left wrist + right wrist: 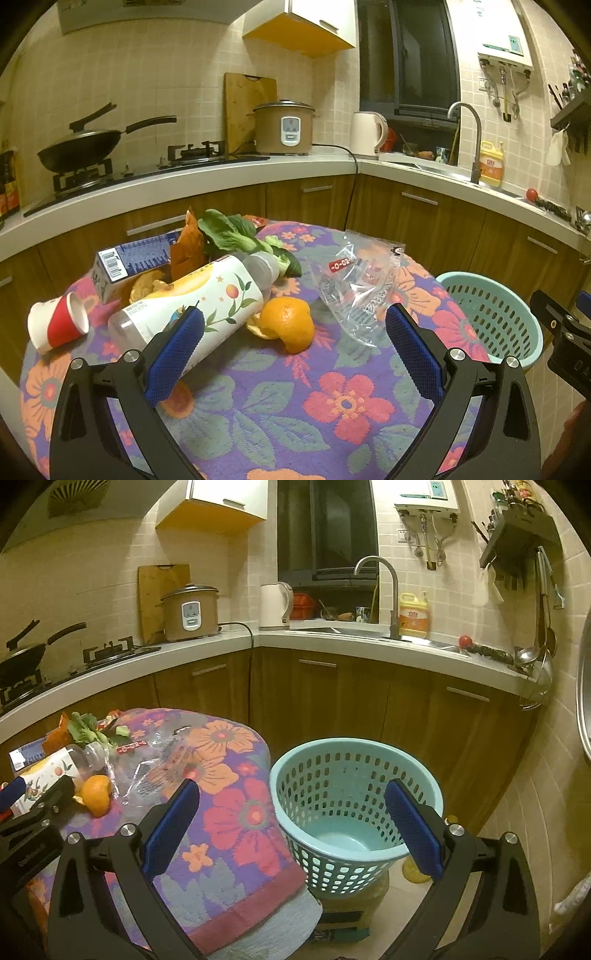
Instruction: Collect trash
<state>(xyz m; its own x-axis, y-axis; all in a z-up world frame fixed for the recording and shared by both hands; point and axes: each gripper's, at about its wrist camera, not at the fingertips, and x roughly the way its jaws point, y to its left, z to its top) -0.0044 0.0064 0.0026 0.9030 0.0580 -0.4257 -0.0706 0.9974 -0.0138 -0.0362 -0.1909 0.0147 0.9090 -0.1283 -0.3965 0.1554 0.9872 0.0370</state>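
Main risk, as I judge it: the clear crinkled plastic bag (pixel 356 291) is limp and slippery, so a pinch on a loose fold could slide off or drag only part of it, and it could drop on the floor short of the perforated turquoise plastic basket (pixel 354 801). The big clear plastic bottle with a white fruit-print label (pixel 207 299) lies on its side and looks ready to roll if nudged, which could push the orange peel piece (pixel 288 323) or the tipped red-and-white paper cup (pixel 55 325) toward the edge. The floral purple cloth-covered surface (pixel 295 406) may snag or shift under a low pass. The basket sits on a box just beside the surface and below its top, and it could tip if knocked on the rim. Left claw (pixel 295 347) is wide open, holds nothing, touches nothing that I can see, and hangs over the cloth with the bottle near its left finger and the bag near its right. Right claw (pixel 291 827) is also wide open and empty, aimed between the surface edge and the basket. Other trash at the back of the surface: blue-and-white carton (pixel 125 262), leafy green vegetable scraps (pixel 236 236), orange wrapper (pixel 188 247). Basket looks empty inside.
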